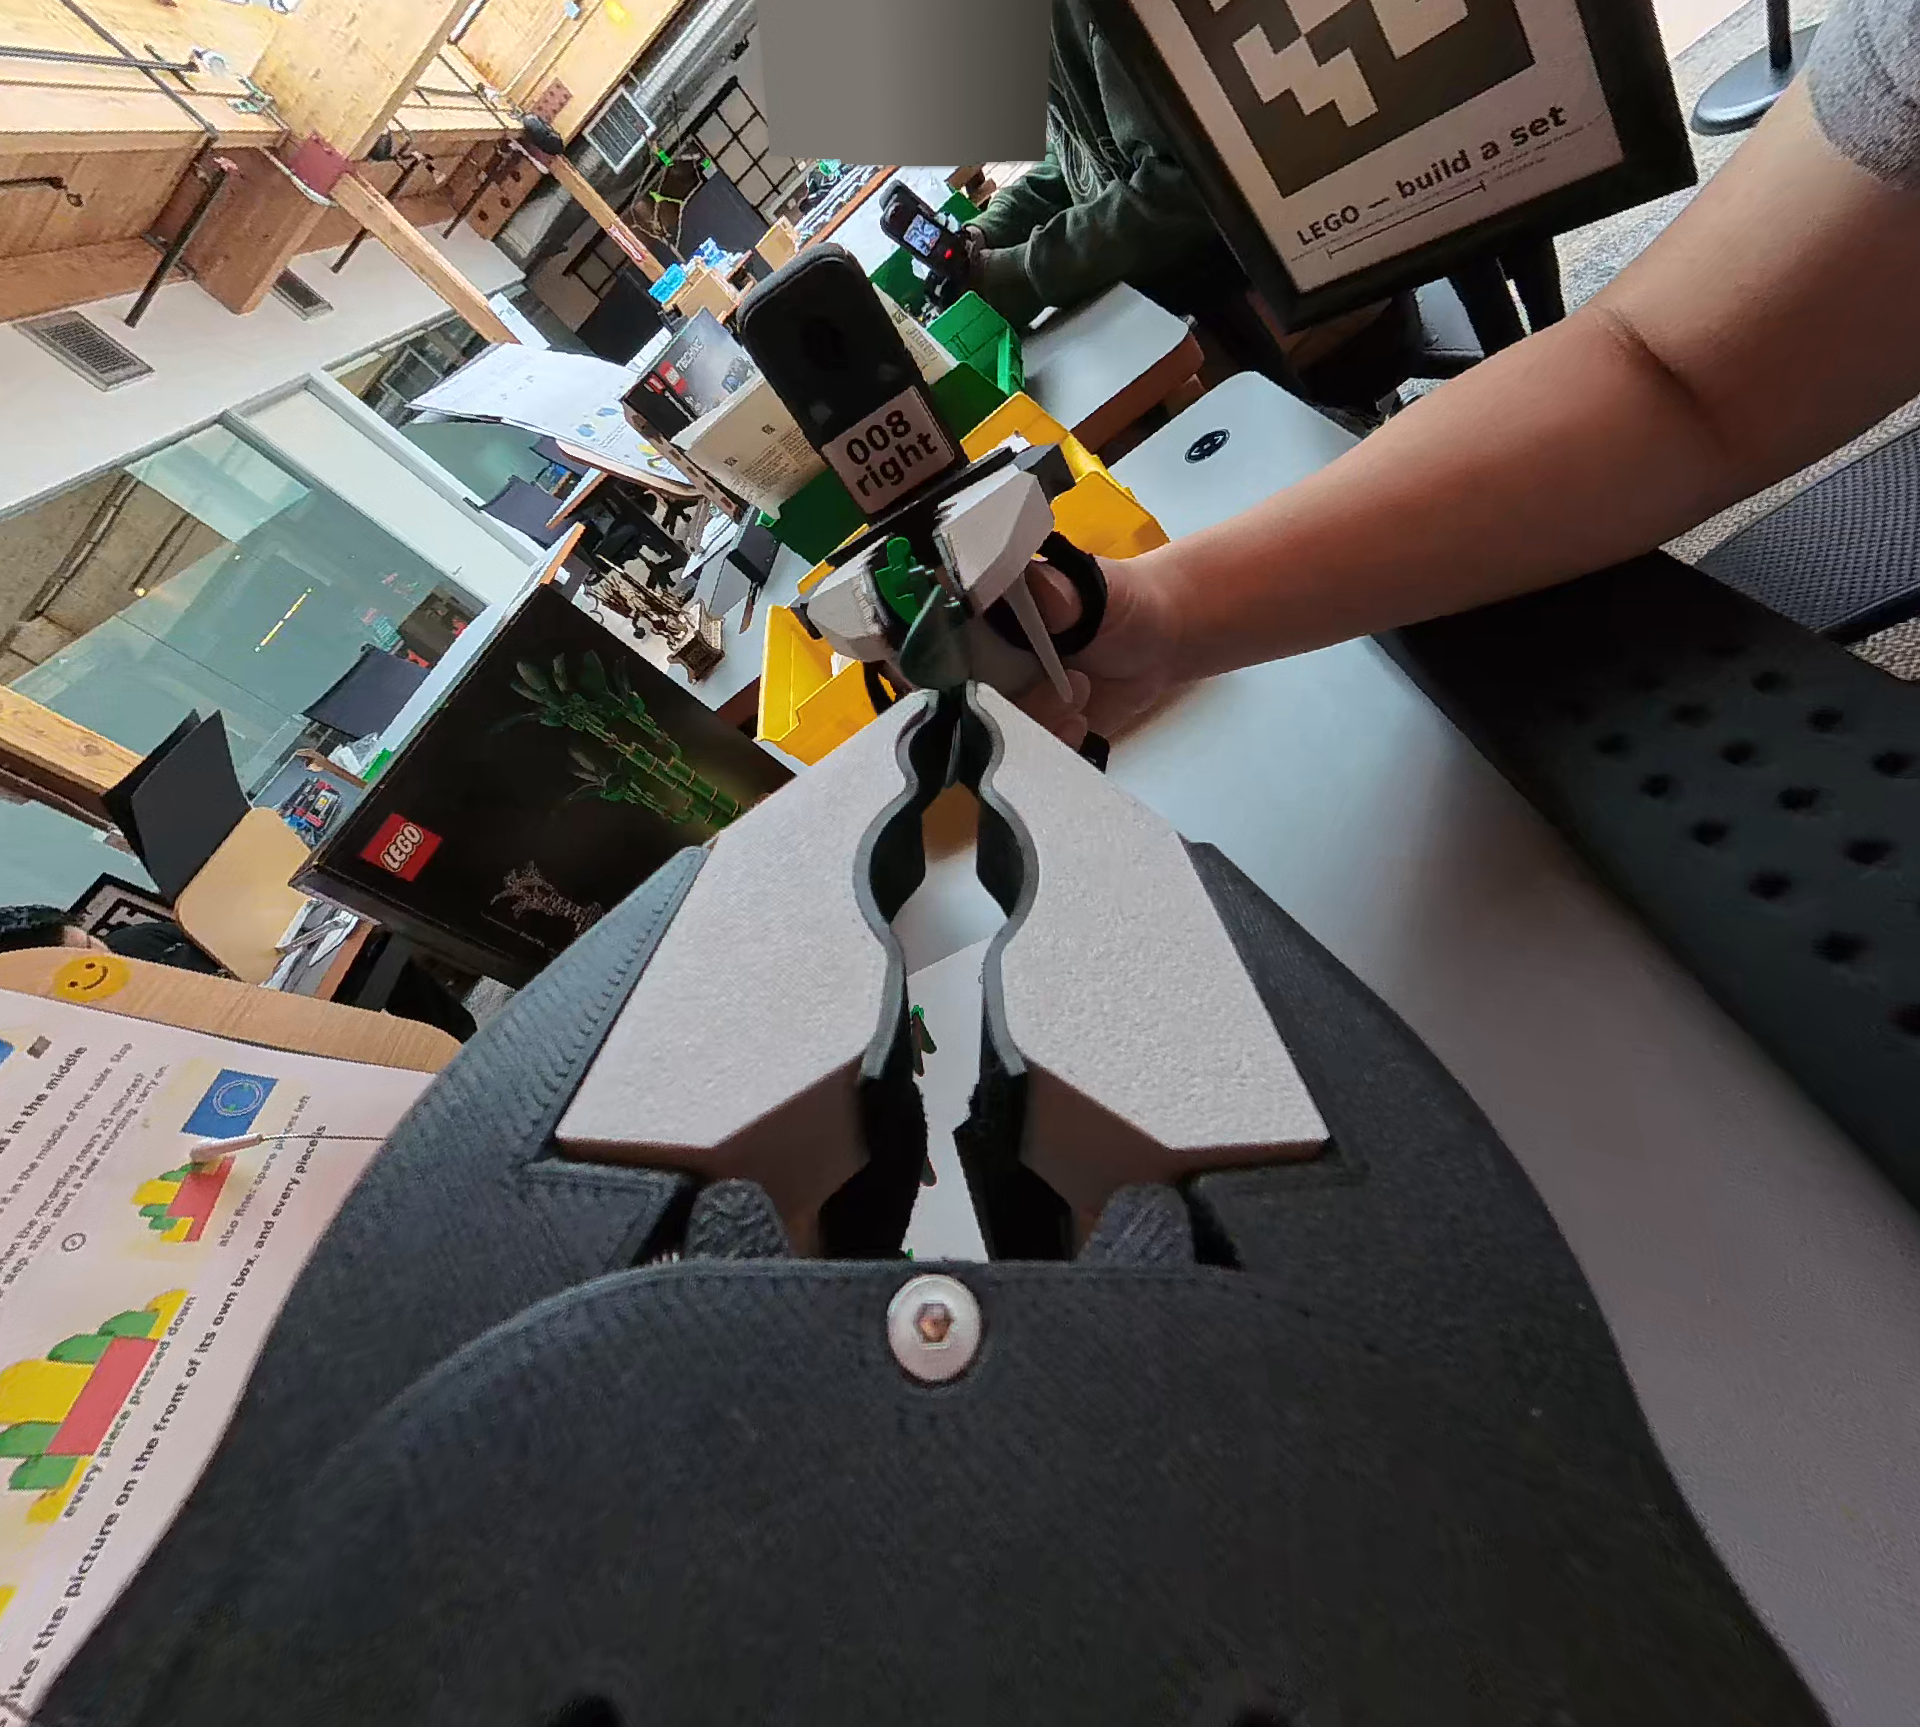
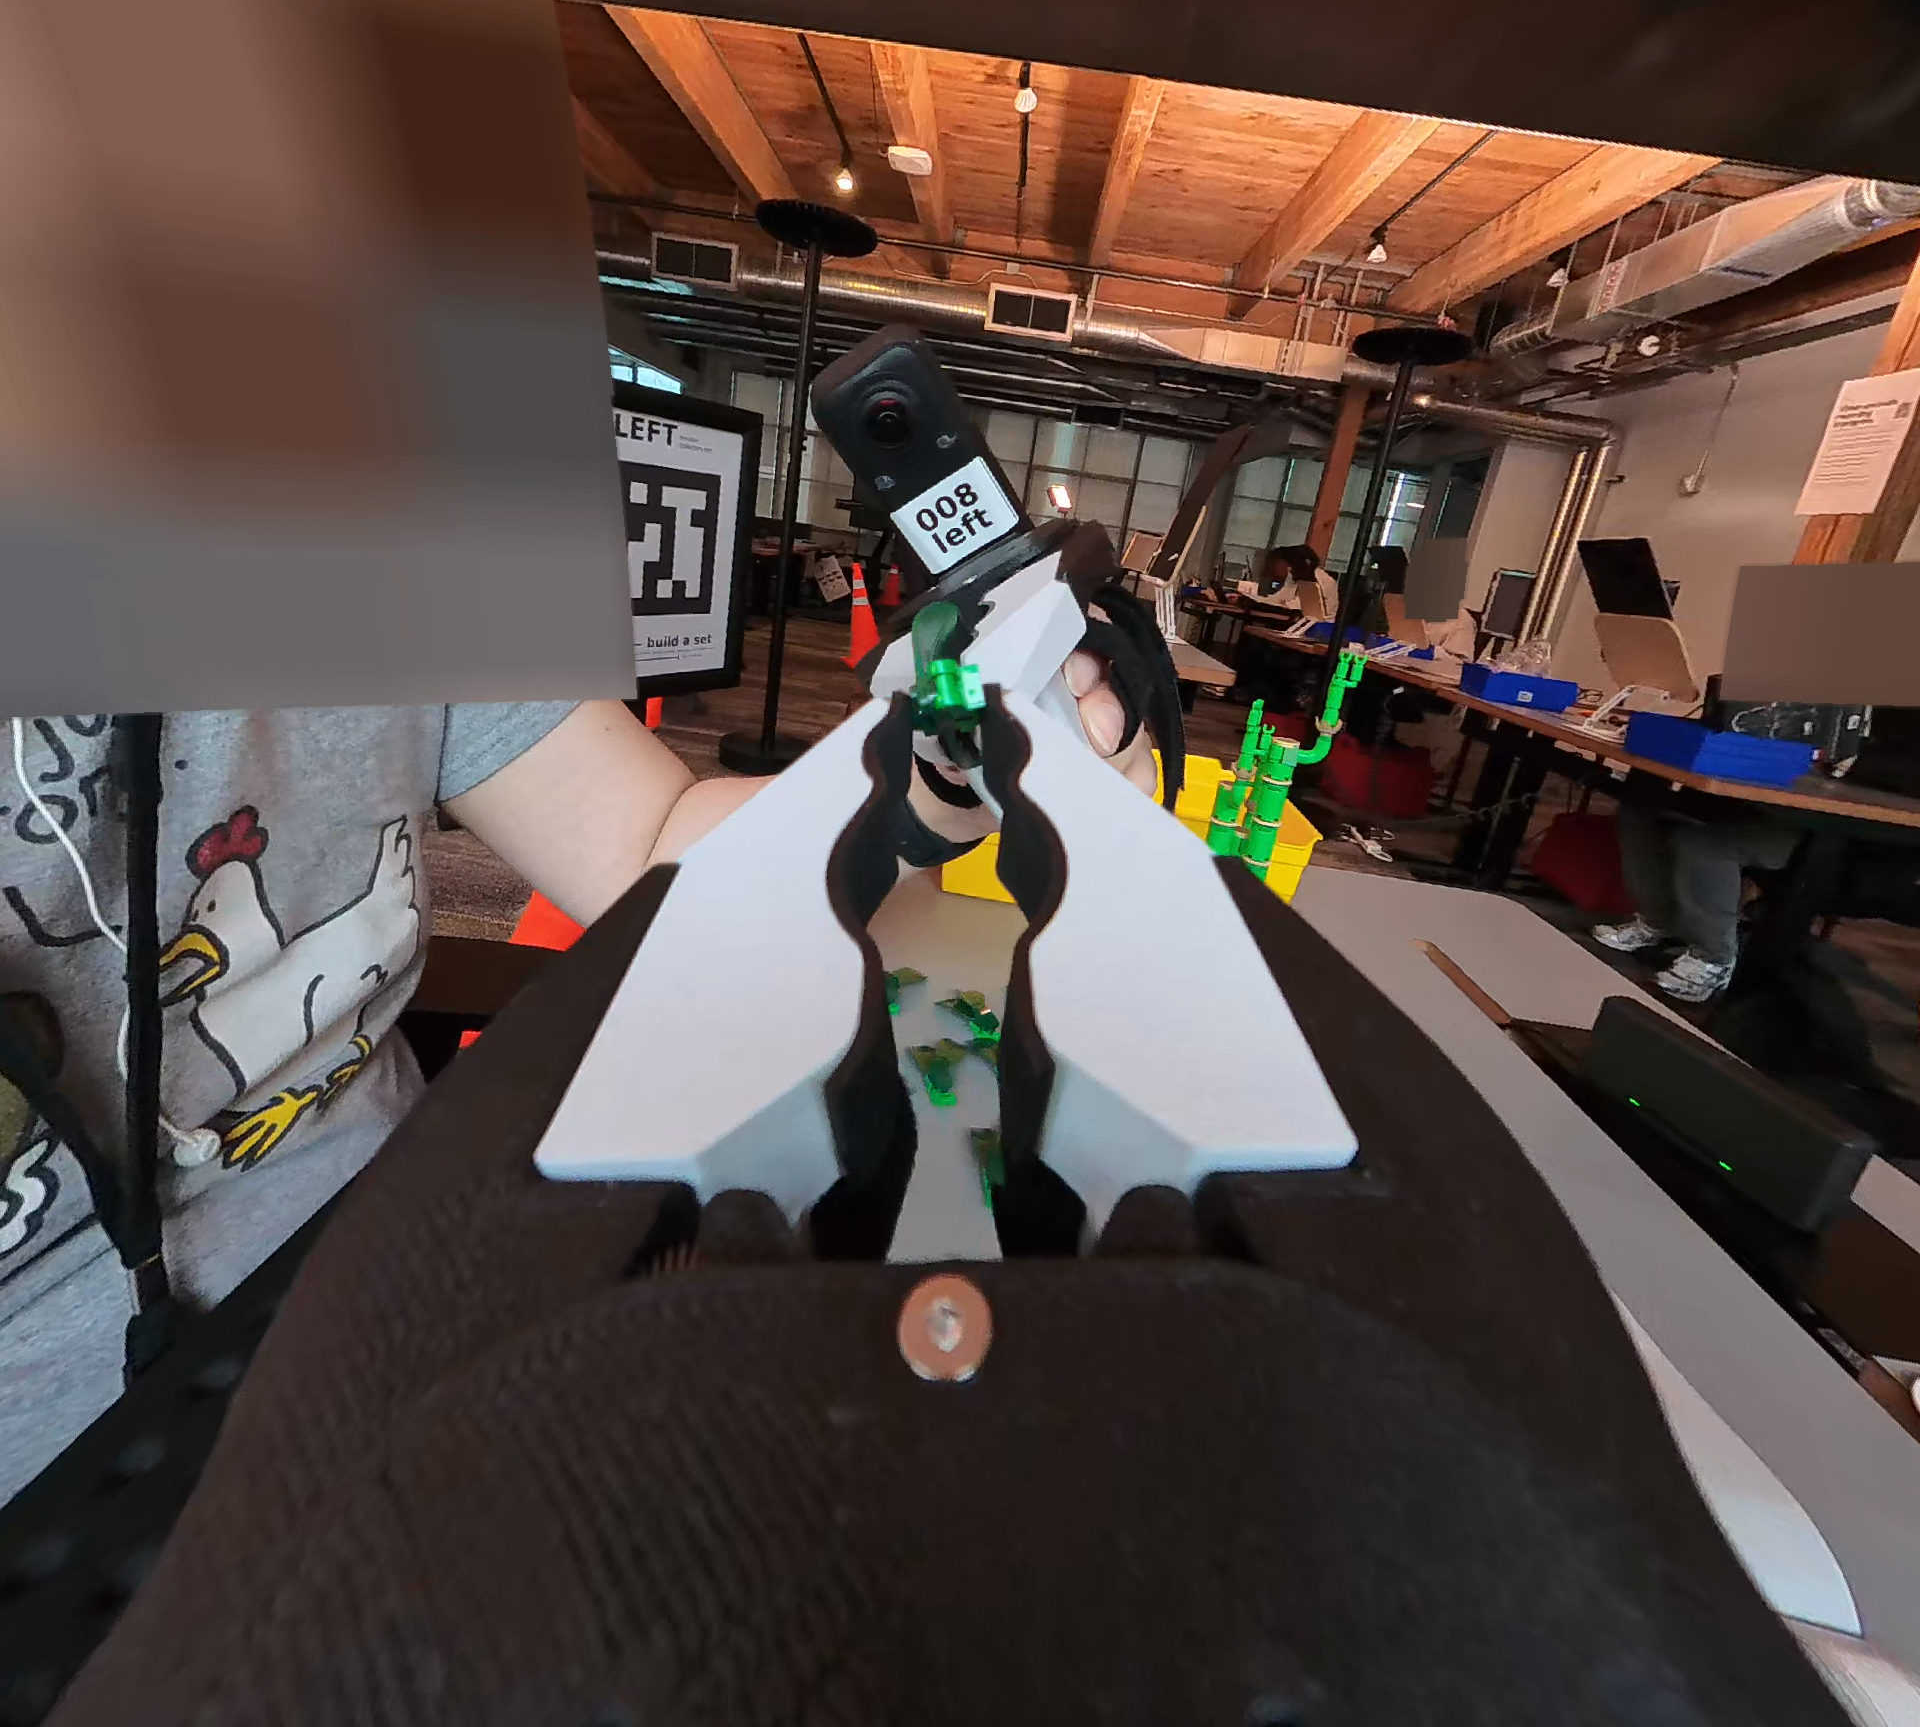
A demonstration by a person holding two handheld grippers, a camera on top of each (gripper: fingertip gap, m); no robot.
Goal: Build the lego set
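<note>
Overhead, labelled grippers around green piece.

A framed sign with a black-and-white marker stands past the bench's far edge. A printed instruction sheet lies off its left side. Orange traffic cones stand on the floor beyond.

I see a white table under my grippers, with loose green leaf pieces scattered on its top. A yellow bin sits at its far side, and a partly built green bamboo stalk model rises just by it. From my left wrist camera, a black lego box stands near yellow bins.
</note>
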